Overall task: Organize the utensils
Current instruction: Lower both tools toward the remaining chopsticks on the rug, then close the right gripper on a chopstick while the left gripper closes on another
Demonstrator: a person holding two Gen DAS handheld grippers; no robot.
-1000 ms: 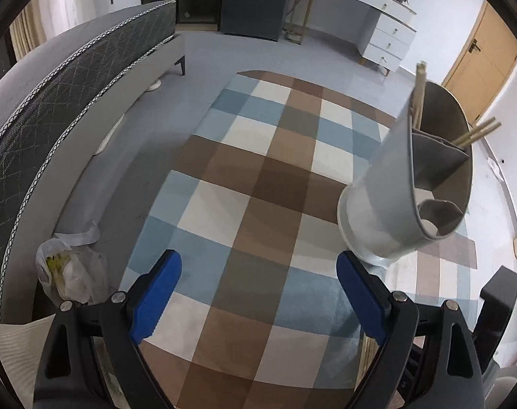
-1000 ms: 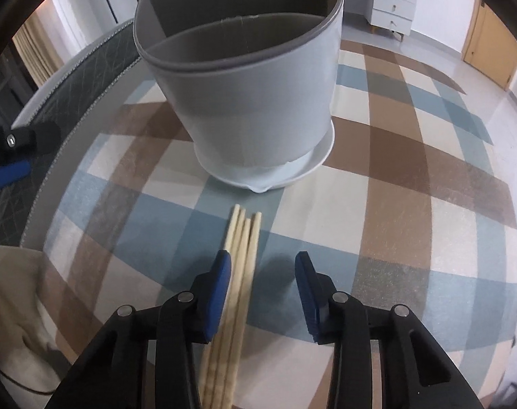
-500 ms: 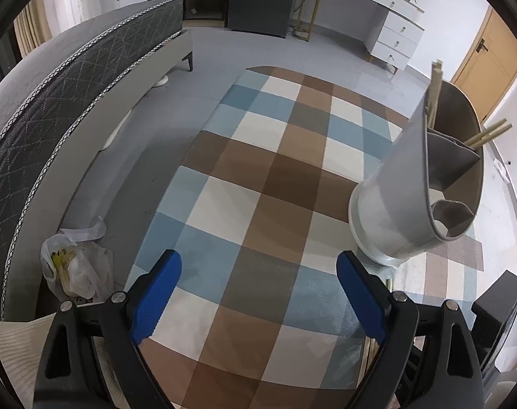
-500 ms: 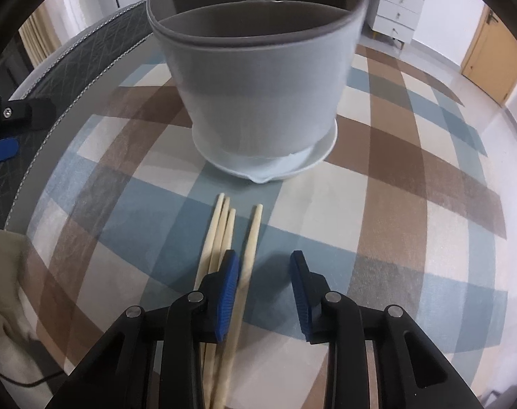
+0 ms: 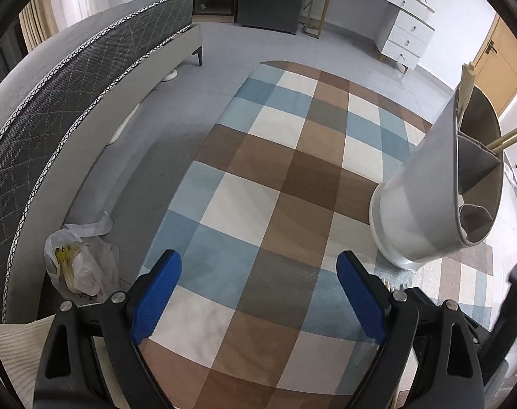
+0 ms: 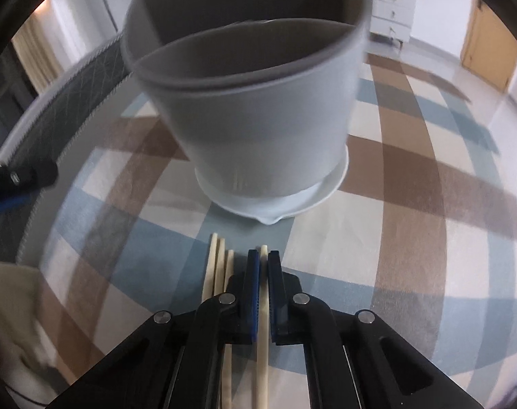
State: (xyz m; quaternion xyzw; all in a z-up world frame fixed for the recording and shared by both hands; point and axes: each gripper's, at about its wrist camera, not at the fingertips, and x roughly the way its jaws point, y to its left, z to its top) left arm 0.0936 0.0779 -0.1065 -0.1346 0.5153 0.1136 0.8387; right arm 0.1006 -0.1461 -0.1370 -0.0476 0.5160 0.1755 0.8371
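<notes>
A grey divided utensil holder (image 6: 255,109) stands on a white saucer on the checked tablecloth; in the left wrist view the holder (image 5: 439,187) is at the right with chopsticks (image 5: 508,138) sticking out of it. My right gripper (image 6: 263,259) is shut on one wooden chopstick (image 6: 262,327) lying just in front of the holder. Three more chopsticks (image 6: 217,266) lie on the cloth to its left. My left gripper (image 5: 258,293) is open and empty over the cloth, left of the holder.
The checked tablecloth (image 5: 285,184) covers the table. A grey bed (image 5: 54,102) runs along the left. A plastic bag (image 5: 78,266) lies on the floor by the table's left edge. A white dresser (image 5: 405,34) and a door (image 5: 500,64) stand far back.
My right gripper has closed from open onto the rightmost chopstick, separating it from the other three. The left gripper has drifted slightly back and stays open.
</notes>
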